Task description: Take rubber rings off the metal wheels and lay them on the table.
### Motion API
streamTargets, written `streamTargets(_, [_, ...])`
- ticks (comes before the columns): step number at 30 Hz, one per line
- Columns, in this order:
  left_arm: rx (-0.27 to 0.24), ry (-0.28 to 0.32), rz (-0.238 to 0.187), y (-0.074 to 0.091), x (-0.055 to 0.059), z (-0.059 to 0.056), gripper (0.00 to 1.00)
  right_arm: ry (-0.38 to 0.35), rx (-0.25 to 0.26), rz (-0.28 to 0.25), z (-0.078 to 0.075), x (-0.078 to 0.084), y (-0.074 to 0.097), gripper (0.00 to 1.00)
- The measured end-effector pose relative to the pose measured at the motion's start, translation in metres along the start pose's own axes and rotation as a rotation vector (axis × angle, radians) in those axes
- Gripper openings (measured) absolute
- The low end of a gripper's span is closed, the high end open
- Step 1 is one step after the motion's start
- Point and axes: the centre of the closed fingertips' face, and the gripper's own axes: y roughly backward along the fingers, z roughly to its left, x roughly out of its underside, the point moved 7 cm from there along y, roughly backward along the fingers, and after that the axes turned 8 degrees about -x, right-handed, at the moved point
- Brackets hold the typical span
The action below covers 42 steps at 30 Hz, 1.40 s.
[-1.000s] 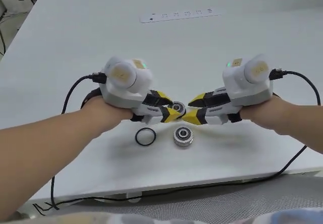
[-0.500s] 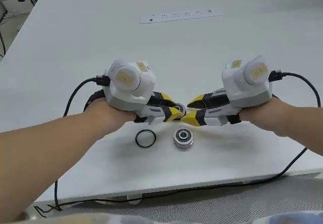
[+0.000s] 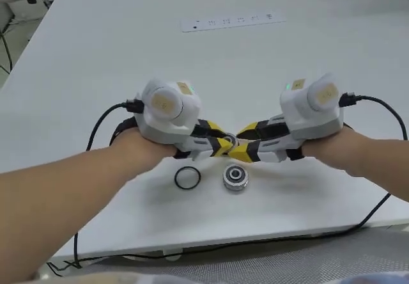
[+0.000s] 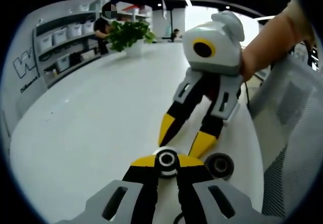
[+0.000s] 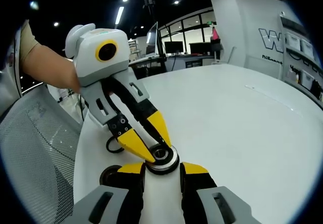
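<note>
My left gripper (image 3: pixel 223 143) (image 4: pixel 167 162) is shut on a small metal wheel (image 4: pixel 167 159) (image 5: pixel 161 158), held a little above the table. A dark band runs round the wheel's rim. My right gripper (image 3: pixel 240 144) (image 5: pixel 162 169) faces it tip to tip, open, with its yellow fingertips (image 4: pixel 202 144) on either side of the wheel's edge. On the table just below lie a loose black rubber ring (image 3: pixel 187 178) and a second metal wheel (image 3: pixel 235 176) (image 4: pixel 219 165), side by side.
A white power strip (image 3: pixel 232 22) lies at the far side of the white table (image 3: pixel 96 60). Black cables (image 3: pixel 96 130) trail from both grippers over the near edge. A mesh chair back (image 5: pixel 35 153) stands behind the grippers.
The two grippers have drawn together, and the right gripper's fingertips now reach the wheel held by the left. The ring and the second wheel have not moved.
</note>
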Motion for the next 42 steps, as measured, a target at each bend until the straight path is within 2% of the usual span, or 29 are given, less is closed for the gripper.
streamTargets(5, [-0.007,0.006,0.001,-0.001,0.001,-0.001,0.14,0.003,0.000,0.003,0.000,0.000,-0.003,0.26])
streamTargets(26, [-0.014,0.025,0.001,-0.005,0.002,-0.001,0.14,-0.021,-0.010,0.009,-0.002,0.005,0.004,0.19])
streamTargets(30, [-0.018,0.031,-0.001,-0.006,0.003,0.000,0.14,-0.033,-0.013,0.016,-0.002,0.007,0.006,0.14])
streamTargets(32, [-0.019,0.034,-0.003,-0.006,0.004,0.000,0.14,-0.032,-0.009,0.019,-0.002,0.008,0.008,0.08])
streamTargets(33, [-0.020,0.036,-0.003,-0.007,0.004,0.000,0.14,-0.063,-0.013,0.011,-0.002,0.008,0.007,0.08])
streamTargets(36, [-0.021,0.037,-0.003,-0.008,0.004,0.001,0.14,-0.060,-0.012,0.012,-0.001,0.008,0.007,0.06])
streamTargets(42, [-0.027,0.036,-0.005,-0.008,0.005,0.002,0.14,-0.120,0.004,-0.004,-0.003,0.008,0.010,0.00])
